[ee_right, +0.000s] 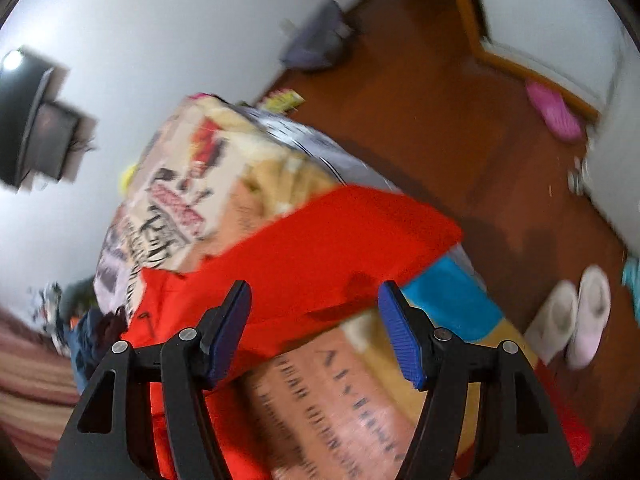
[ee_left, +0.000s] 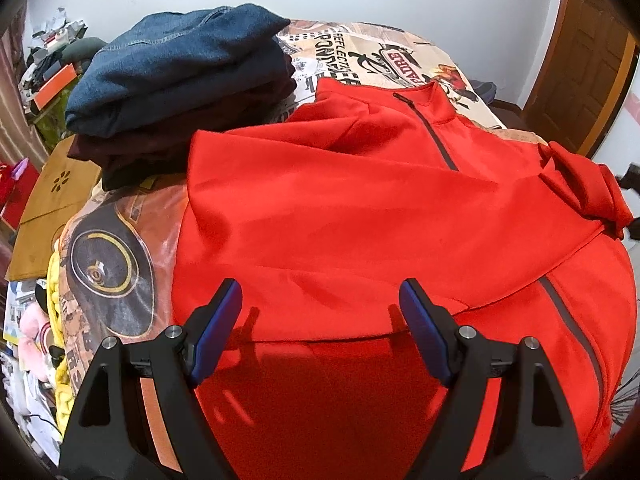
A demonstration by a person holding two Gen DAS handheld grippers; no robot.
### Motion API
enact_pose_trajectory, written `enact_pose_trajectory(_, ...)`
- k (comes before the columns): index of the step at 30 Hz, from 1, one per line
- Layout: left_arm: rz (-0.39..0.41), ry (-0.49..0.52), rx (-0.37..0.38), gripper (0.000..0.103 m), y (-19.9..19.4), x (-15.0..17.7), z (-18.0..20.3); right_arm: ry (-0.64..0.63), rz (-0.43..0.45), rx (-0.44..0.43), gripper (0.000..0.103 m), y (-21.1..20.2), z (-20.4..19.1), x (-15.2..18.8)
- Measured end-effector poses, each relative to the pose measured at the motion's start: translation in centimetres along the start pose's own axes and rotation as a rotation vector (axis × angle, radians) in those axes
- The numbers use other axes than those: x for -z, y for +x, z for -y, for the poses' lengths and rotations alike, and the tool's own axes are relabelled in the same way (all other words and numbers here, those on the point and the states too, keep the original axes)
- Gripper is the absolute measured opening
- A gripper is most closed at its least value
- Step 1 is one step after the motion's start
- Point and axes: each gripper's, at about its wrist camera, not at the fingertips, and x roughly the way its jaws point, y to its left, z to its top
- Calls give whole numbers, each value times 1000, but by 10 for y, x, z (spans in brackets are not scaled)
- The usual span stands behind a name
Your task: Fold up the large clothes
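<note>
A large red jacket (ee_left: 360, 208) lies spread front-up on the printed bedspread (ee_left: 384, 52), its dark zipper (ee_left: 436, 136) running down from the collar. One sleeve is bunched (ee_left: 588, 184) at the bed's right edge. My left gripper (ee_left: 320, 286) hovers open over the jacket's near part, nothing between its blue pads. The right wrist view is blurred and tilted. There a flat red sleeve (ee_right: 340, 236) lies across the bed's corner (ee_right: 192, 184). My right gripper (ee_right: 314, 288) stands open just above it, and its pads press on no cloth.
A folded stack of denim and dark clothes (ee_left: 176, 80) sits at the bed's back left. A brown board (ee_left: 48, 208) and clutter (ee_left: 48, 64) lie beyond the left edge. White slippers (ee_right: 572, 320) and a pink slipper (ee_right: 554, 110) are on the wooden floor by the bed.
</note>
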Motion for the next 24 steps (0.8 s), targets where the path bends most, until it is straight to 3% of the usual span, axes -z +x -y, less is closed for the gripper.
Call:
enact_pose_trajectory(6,-15,-15,-17,80,5,2,-7,76,-61,-20,61,34,15,1)
enact_pose_trajectory(7,-16,-23,-18,80,5,2,-9,65,-47,-20,52,36,12,0)
enact_pose_trajectory(10,-2,-51,-32,80,3,3,-15,38,-12,29,9,35,8,-4)
enact_pose_trajectory(14,10,-79,-35,80,0,3,-21,-18,78,27,5,14,-6,-11)
enact_pose_trajectory(19,19,-85,-31,80,-4,4,-25,-262,218,-17,5,-45,-78,-8)
enact_pose_trajectory(24,42,-84,-20,80,-11,4,-25,-498,319,-171,5,-107,-169,23)
